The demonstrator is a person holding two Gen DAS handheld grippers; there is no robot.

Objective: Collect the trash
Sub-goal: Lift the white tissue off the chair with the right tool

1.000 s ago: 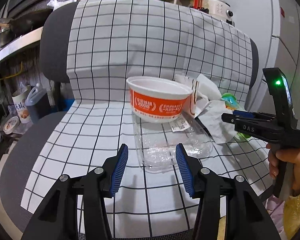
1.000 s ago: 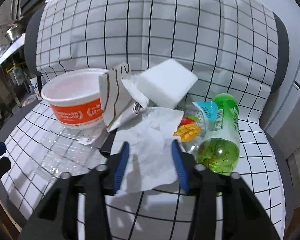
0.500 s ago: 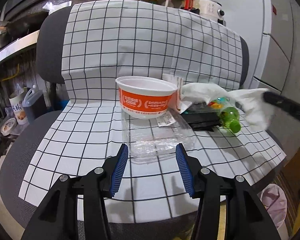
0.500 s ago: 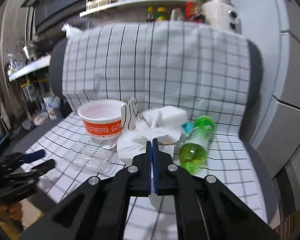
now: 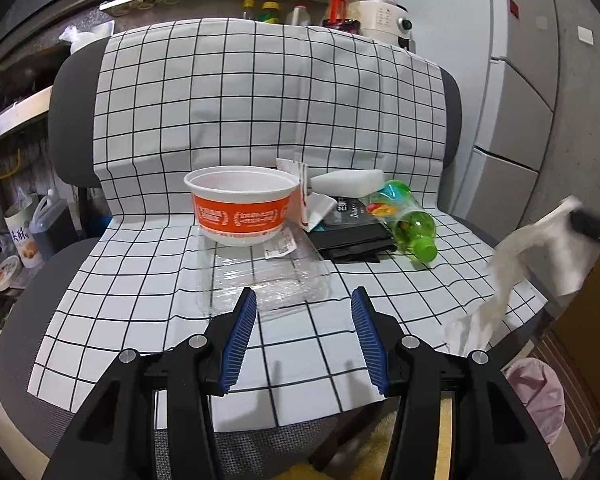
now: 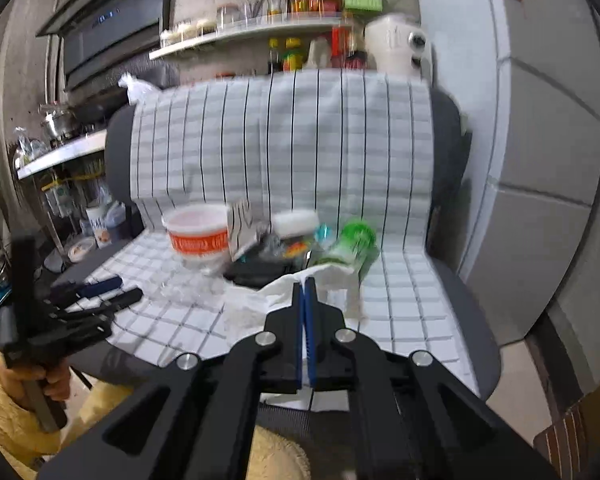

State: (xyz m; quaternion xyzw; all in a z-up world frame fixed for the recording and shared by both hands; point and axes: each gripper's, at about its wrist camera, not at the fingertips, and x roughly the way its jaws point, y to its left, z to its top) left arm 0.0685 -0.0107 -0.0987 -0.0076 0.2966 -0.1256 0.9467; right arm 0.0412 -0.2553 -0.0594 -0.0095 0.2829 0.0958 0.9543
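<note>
Right gripper [image 6: 305,280] has its jaws clamped on the white tissue [image 5: 540,248], dangling off to the right of the orange bowl [image 5: 242,210]. Left gripper [image 5: 303,320] hovers with jaws apart, just in front of that bowl's clear plastic tray [image 5: 260,276].

Left wrist view is sharp and evenly lit by soft indoor light, with only faint shadows under the orange-banded white plastic bowl [image 5: 242,210] on the black-gridded white cloth [image 5: 236,120]. Right wrist view is smeared with motion blur (grid lines on the cloth's back edge streak vertically). Both have heavy fisheye bending and dark vignetted corners.
</note>
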